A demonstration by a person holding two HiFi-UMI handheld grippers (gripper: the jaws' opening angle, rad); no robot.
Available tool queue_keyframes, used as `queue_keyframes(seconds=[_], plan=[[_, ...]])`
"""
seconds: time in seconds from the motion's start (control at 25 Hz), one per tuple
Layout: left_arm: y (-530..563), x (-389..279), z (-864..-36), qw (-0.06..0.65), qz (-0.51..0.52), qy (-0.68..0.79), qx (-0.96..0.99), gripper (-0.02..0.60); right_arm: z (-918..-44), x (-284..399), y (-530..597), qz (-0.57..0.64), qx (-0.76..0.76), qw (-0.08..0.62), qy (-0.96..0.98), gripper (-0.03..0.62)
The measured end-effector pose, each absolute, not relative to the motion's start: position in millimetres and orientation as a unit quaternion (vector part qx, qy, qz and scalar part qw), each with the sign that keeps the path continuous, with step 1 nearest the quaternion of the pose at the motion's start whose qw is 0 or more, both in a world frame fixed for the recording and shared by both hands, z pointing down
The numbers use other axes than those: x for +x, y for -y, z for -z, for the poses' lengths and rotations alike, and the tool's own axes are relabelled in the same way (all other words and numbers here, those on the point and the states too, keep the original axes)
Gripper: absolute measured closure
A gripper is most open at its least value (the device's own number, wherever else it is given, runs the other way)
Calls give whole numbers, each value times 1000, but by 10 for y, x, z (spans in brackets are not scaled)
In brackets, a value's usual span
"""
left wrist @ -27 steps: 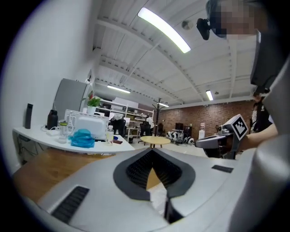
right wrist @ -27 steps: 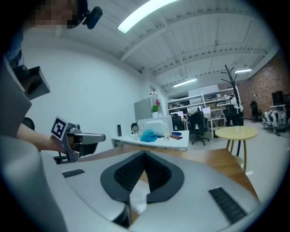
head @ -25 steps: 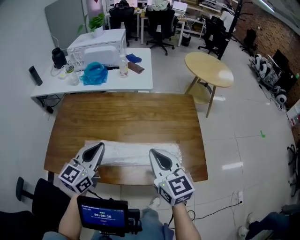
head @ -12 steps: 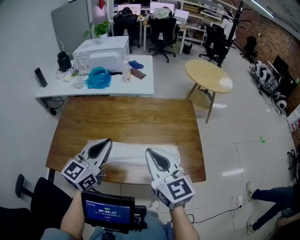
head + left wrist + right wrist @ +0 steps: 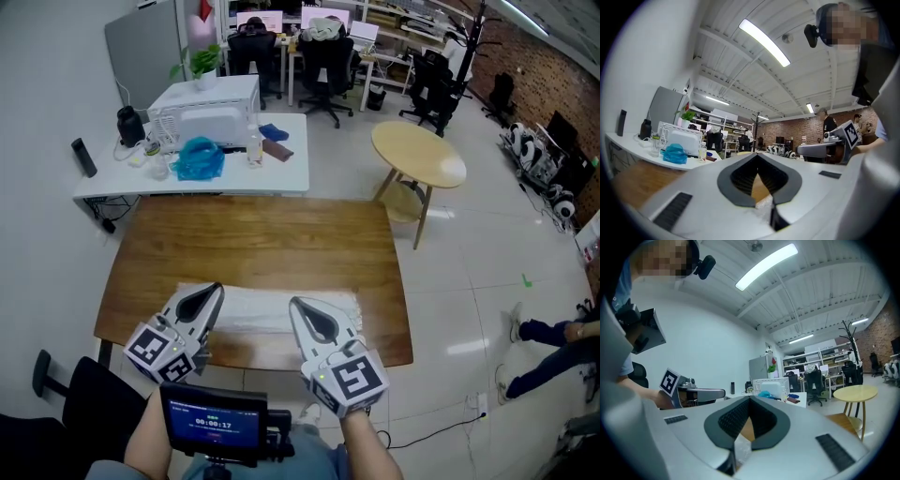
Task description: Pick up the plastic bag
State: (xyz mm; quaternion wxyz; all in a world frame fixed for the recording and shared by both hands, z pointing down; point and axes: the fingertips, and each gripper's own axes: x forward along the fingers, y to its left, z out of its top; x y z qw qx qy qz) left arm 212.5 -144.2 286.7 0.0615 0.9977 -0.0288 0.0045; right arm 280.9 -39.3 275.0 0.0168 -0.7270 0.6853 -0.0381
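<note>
Left gripper (image 5: 208, 292) is pinching the near left edge of the plastic bag (image 5: 262, 307), its jaws pressing together on the thin film. Between the two tools, the whitish bag is lying spread across the near part of the wooden table (image 5: 253, 239). Right gripper (image 5: 305, 314) is clamping the bag's near right edge the same way, jaws closing tight on the film.

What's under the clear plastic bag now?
The brown wooden table, showing around the clear plastic bag. Its near edge is covered by the left gripper and right gripper.
</note>
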Motion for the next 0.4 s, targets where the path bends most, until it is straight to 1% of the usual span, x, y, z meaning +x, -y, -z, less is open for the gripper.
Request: queue_keyframes(seconds=[0.4], plan=[[1431, 2118, -2924, 66, -8, 34, 997, 569, -2800, 2841, 410, 37, -727, 14, -685, 591]])
